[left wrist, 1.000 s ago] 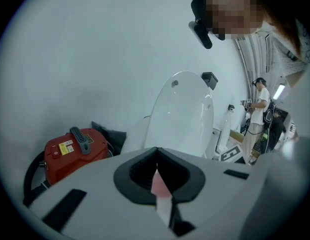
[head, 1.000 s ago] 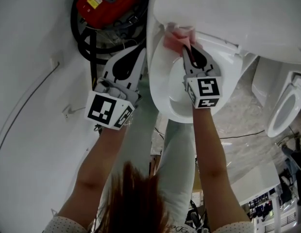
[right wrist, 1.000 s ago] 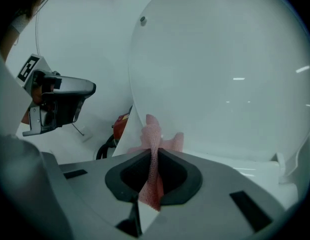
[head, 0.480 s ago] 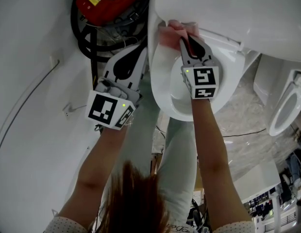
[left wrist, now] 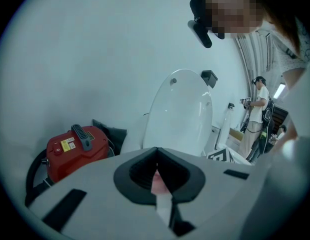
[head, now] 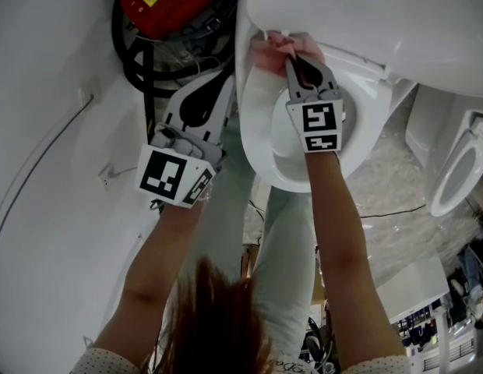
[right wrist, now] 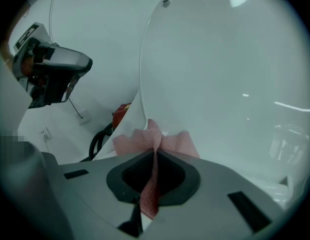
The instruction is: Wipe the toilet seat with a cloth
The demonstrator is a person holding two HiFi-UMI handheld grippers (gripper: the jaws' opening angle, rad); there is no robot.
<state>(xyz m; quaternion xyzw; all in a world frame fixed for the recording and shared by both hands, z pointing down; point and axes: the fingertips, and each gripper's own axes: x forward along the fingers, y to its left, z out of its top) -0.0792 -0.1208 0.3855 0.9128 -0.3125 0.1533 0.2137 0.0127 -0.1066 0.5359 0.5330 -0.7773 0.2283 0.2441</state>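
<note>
R gripper (head: pixel 293 59) jaws pinched on pink cloth (head: pixel 266 51). Cloth bunched just ahead of tips, against rear of toilet seat (head: pixel 253 131), by raised lid (head: pixel 366 14). L gripper (head: pixel 224 76) jaws pressed together, beside seat, apart from cloth.

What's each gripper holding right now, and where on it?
Right gripper pinches the pink cloth along a bunched fold, the rest fanning out past its tips against the toilet seat. Left gripper is shut, holding nothing.

Both grey tools (head: pixel 224 76) (head: pixel 294 54) bear black-and-white marker cubes (head: pixel 175 176) (head: pixel 321 127).
</note>
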